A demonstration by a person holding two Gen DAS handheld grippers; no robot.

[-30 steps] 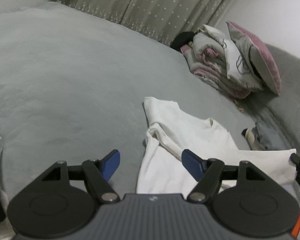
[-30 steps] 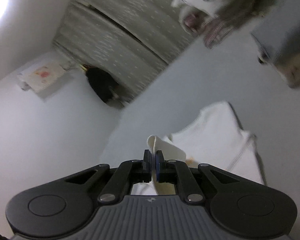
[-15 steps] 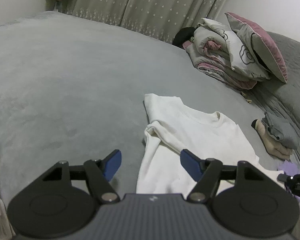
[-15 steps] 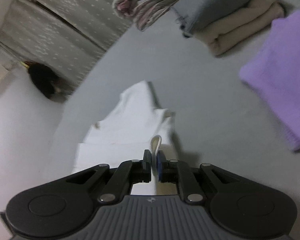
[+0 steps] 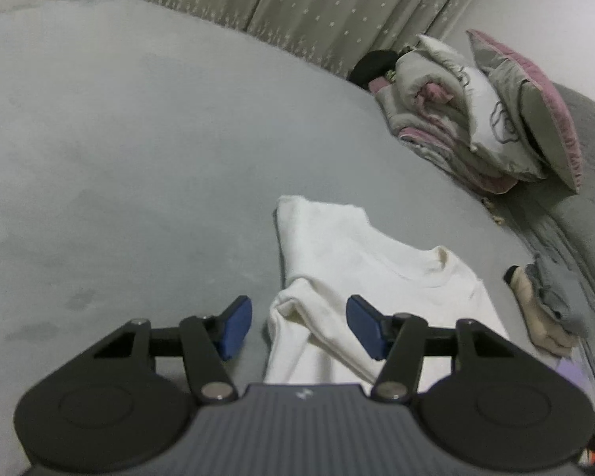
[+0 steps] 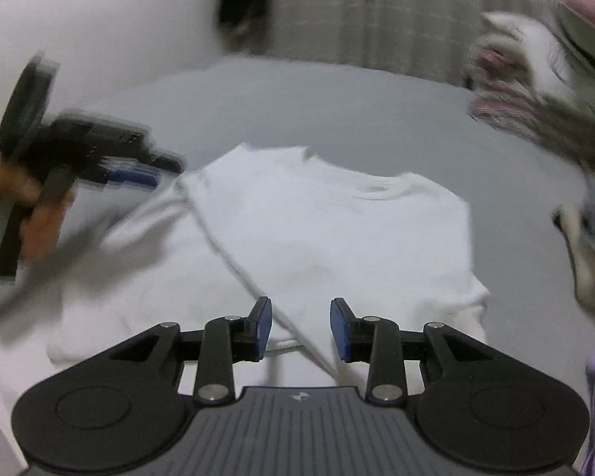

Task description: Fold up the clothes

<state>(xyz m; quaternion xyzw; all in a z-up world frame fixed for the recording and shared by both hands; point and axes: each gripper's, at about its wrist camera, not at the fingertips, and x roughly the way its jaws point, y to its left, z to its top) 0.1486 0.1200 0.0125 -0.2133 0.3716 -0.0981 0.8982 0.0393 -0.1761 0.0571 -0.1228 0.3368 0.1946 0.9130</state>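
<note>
Since the earlier frames my right gripper [image 6: 300,327] has swung round and let go of the white cotton sweatshirt [image 6: 317,234]; its jaws have just been opening and now stand spread above the folded-over sleeve edge, pinching nothing. My left gripper [image 5: 298,327] has moved in, its jaws closing partway yet not touching, the bunched fold at the left shoulder lying between and beyond them. The sweatshirt lies on the grey plush bed cover [image 5: 139,150], one sleeve crossed over the chest. I judge the sleeve fold done; next, the left side needs gathering and folding inward.
</note>
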